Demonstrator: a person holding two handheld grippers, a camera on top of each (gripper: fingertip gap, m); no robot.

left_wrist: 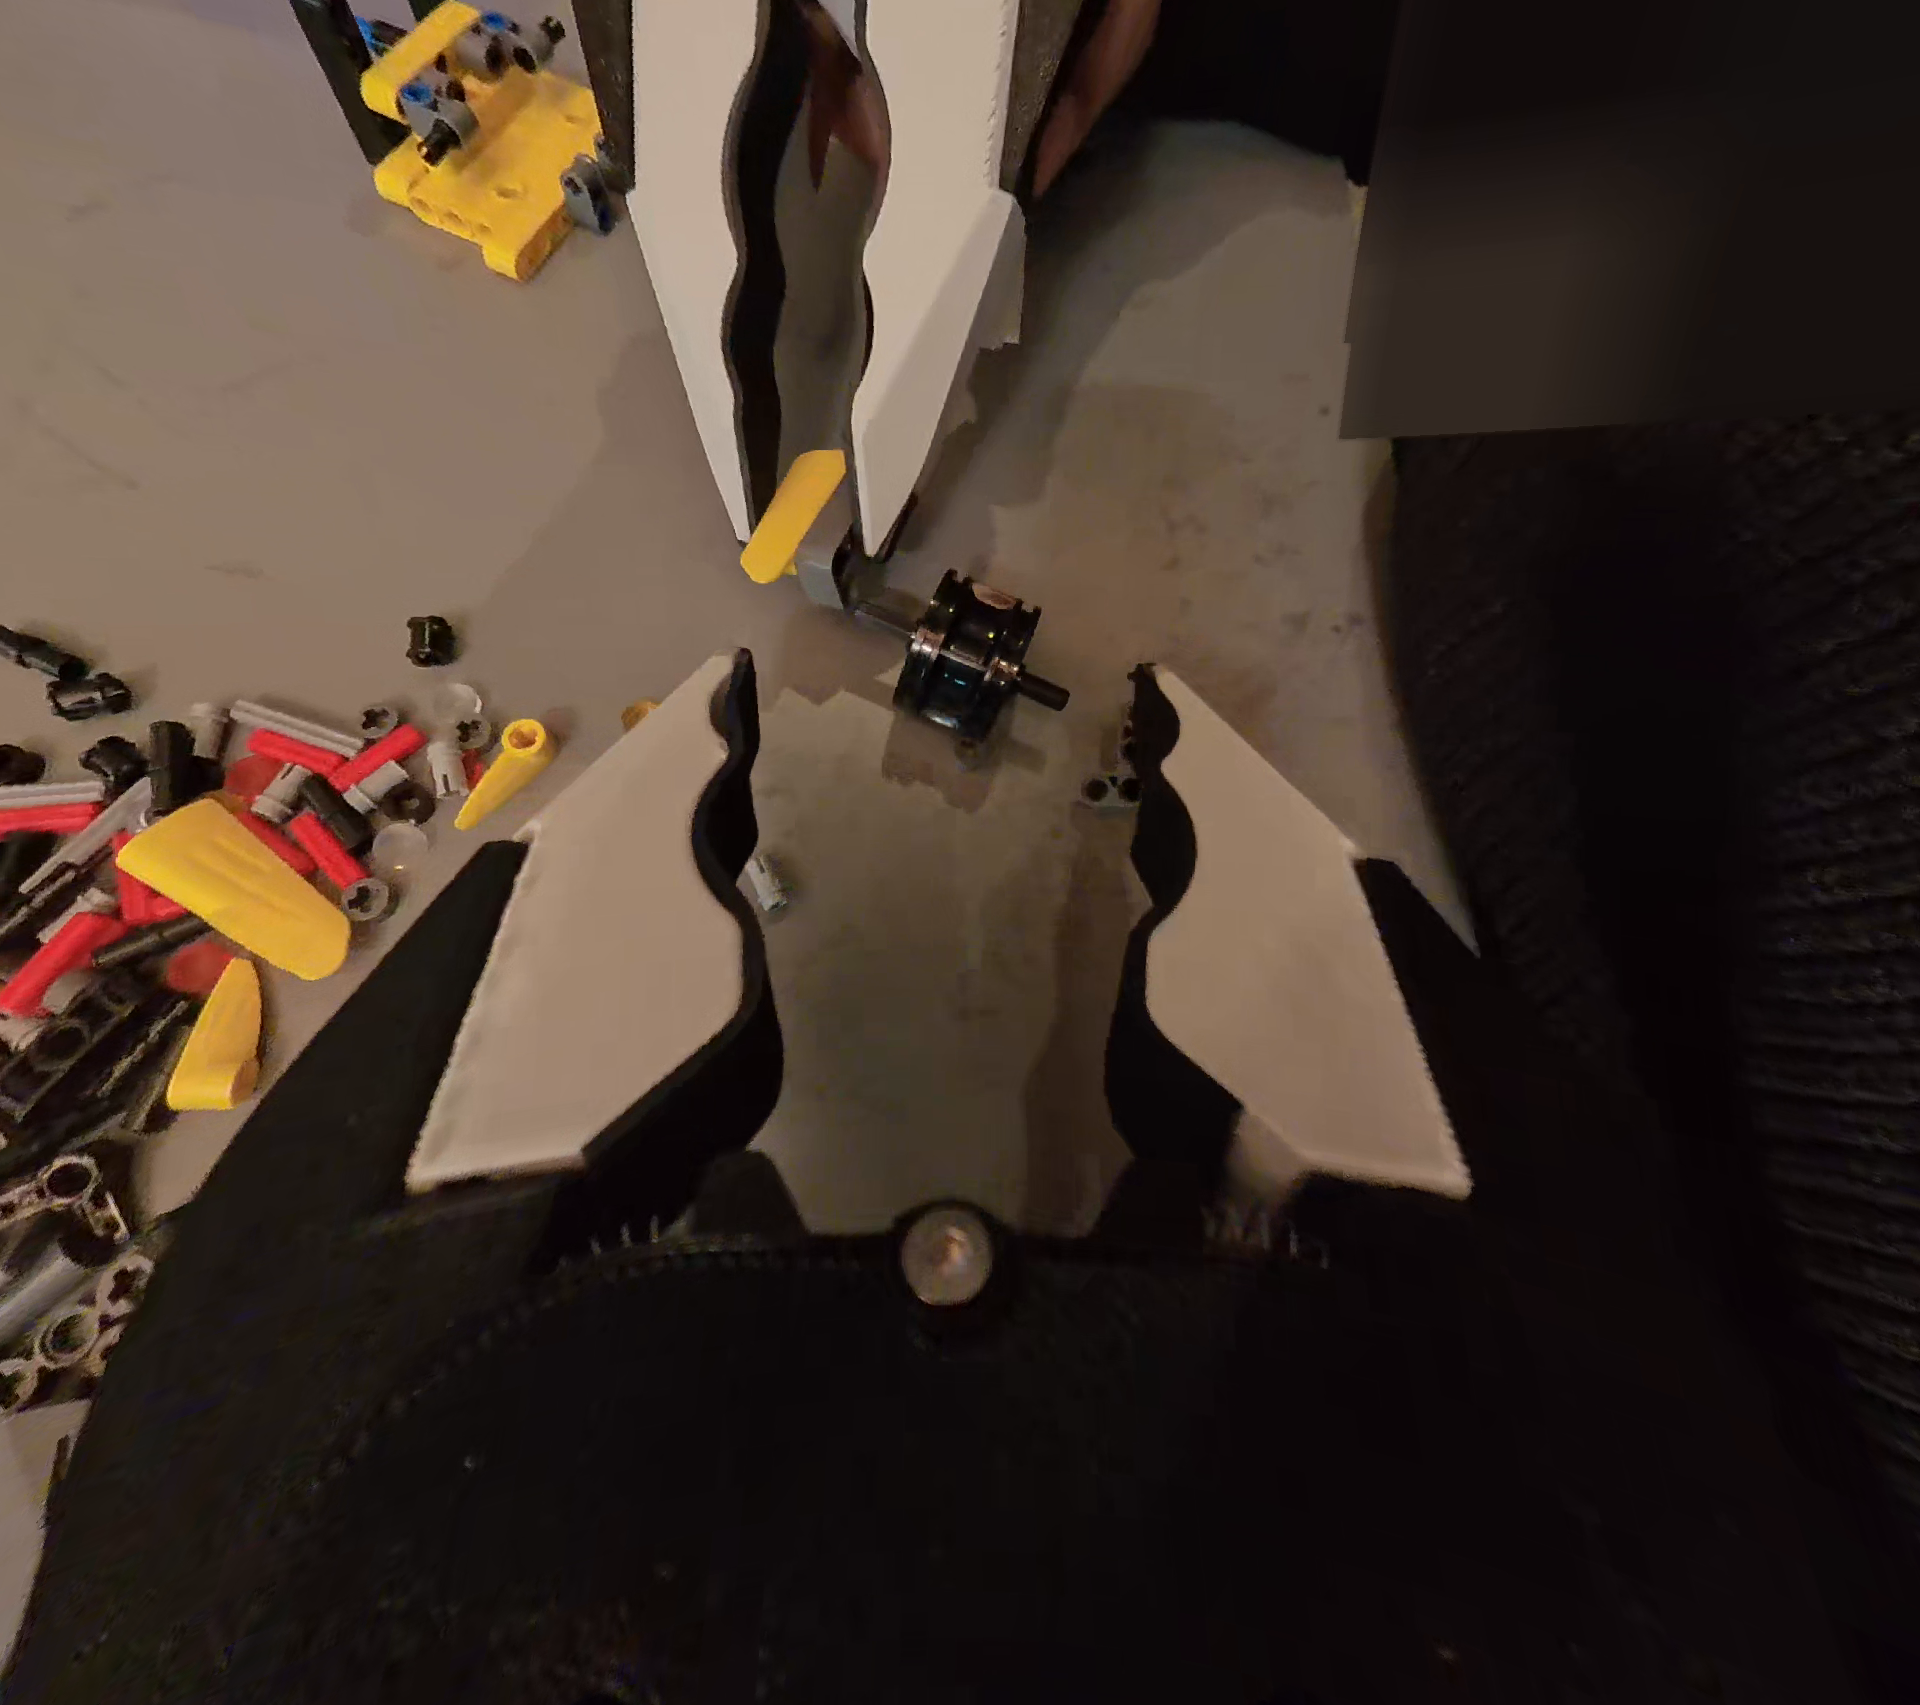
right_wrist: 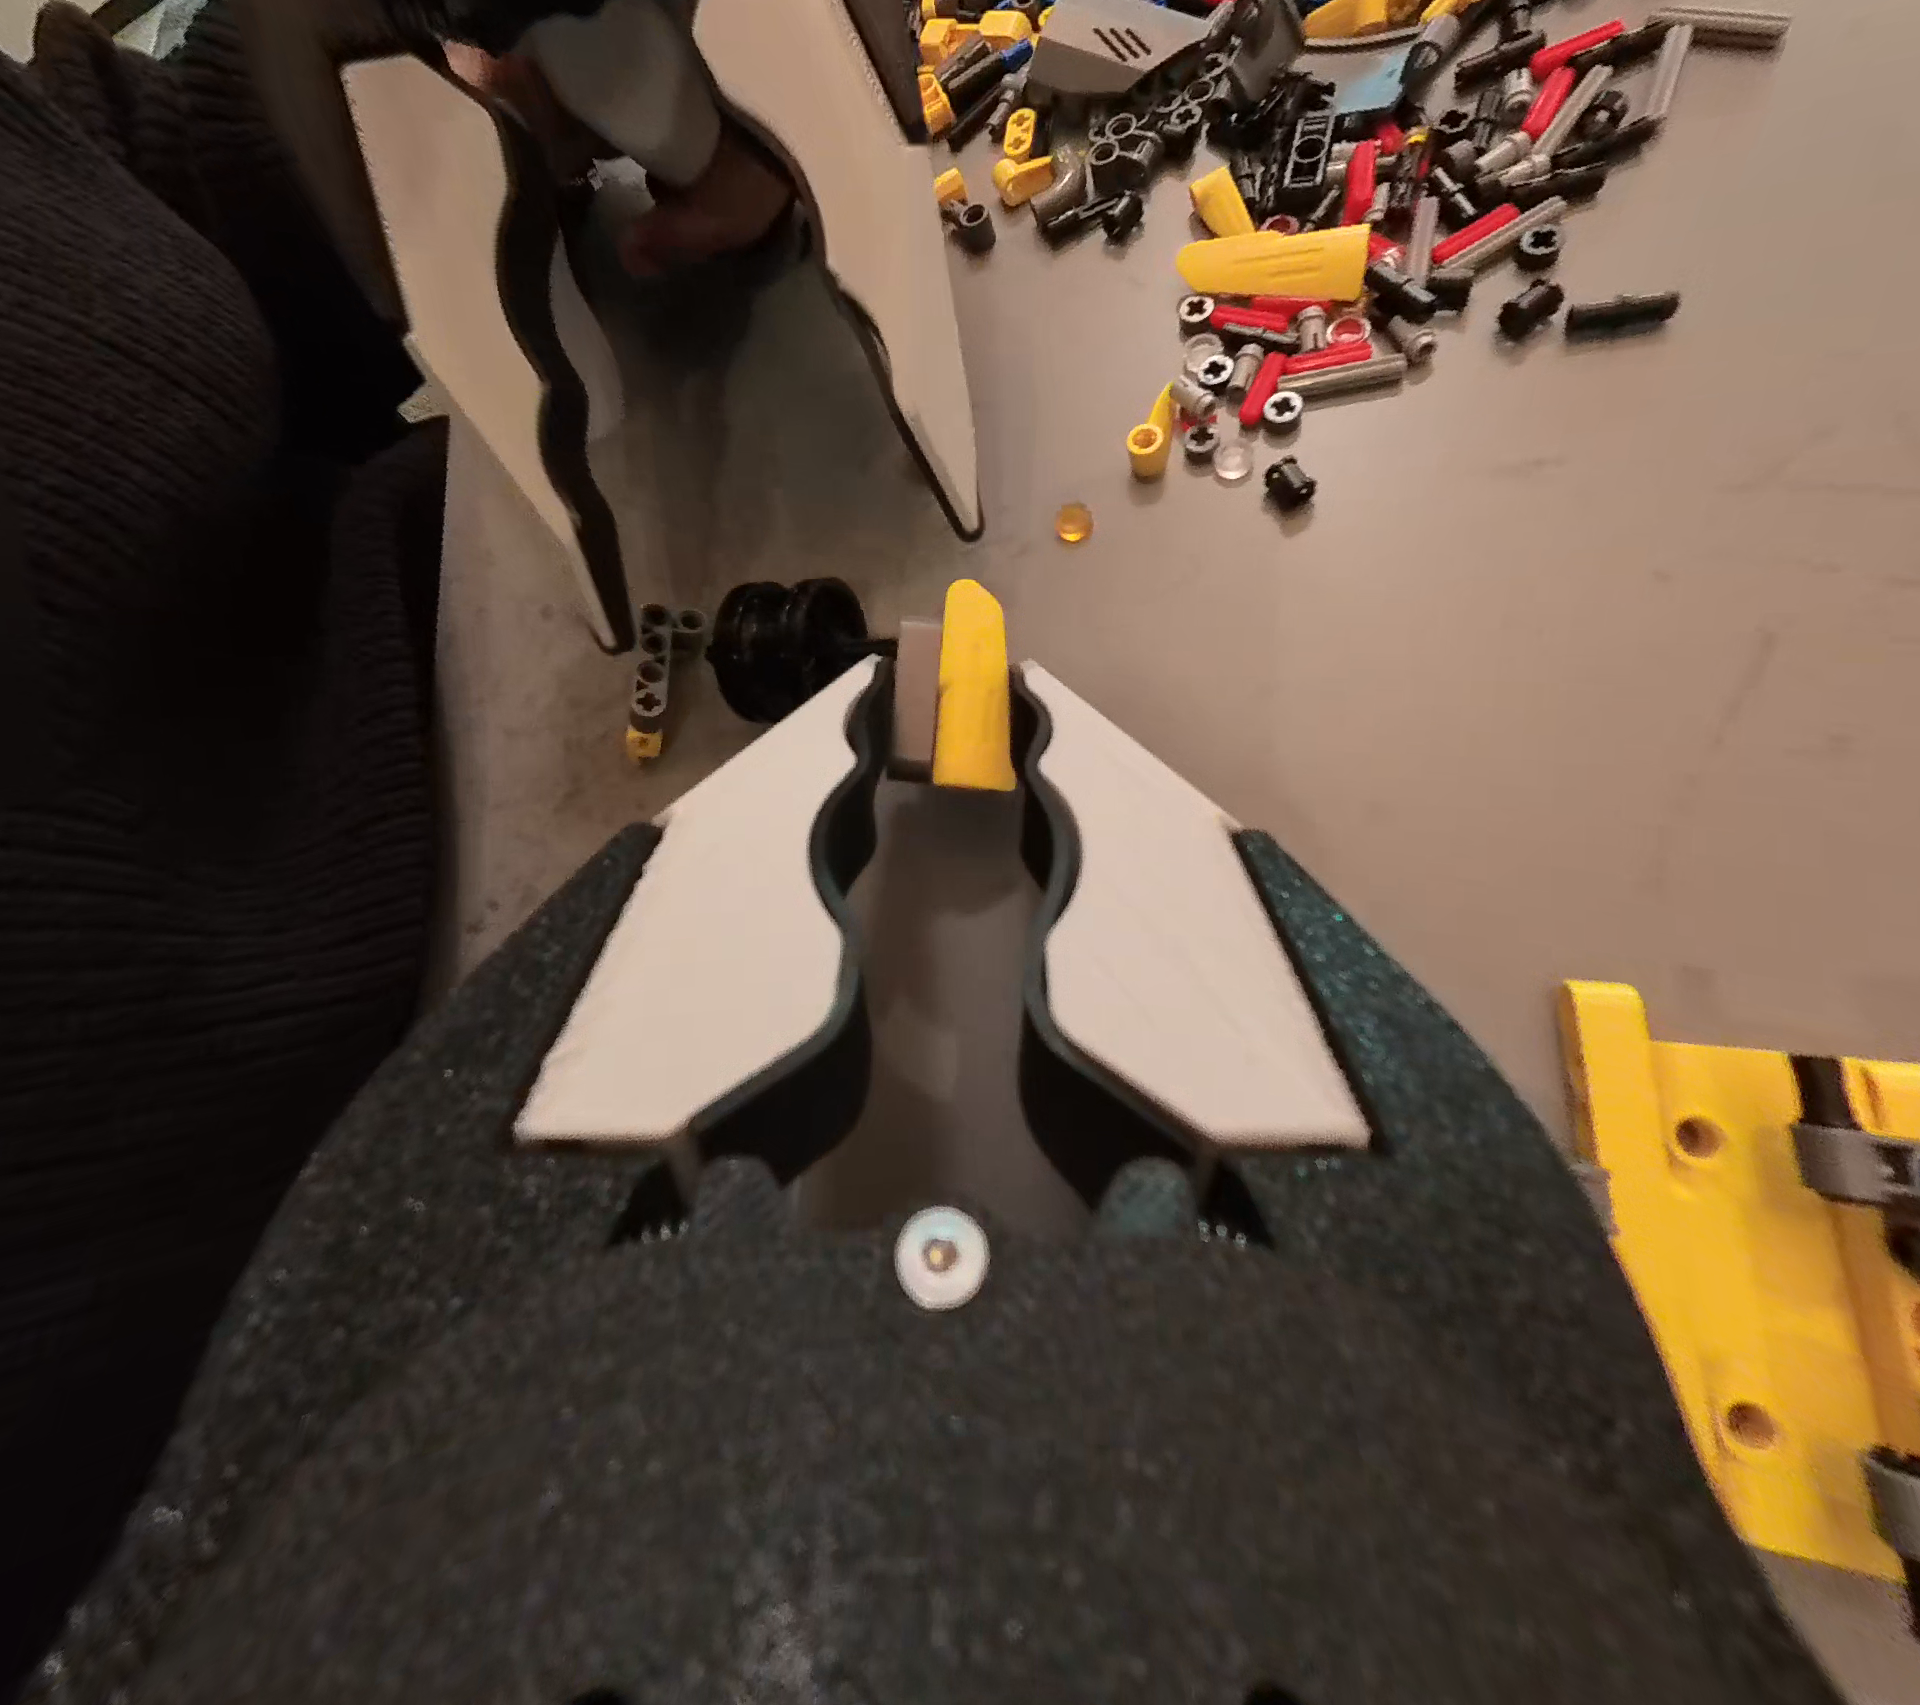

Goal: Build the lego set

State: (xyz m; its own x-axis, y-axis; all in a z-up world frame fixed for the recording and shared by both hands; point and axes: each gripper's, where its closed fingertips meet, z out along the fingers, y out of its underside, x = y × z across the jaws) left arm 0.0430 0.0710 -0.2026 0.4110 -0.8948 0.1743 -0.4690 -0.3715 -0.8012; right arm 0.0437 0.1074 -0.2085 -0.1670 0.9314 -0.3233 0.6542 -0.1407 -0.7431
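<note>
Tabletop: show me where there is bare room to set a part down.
The table is bare between the loose parts pile and the yellow assembly. In the left wrist view, bare grey lies between that assembly and the pile. It is crowded around the black wheel, between both hand-held grippers.

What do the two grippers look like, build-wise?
Both match: the left gripper and right gripper have two pale wedge-shaped fingers lined with wavy black pads, on a rough black body with a silver screw at the centre. The person wears a dark ribbed sleeve.
</note>
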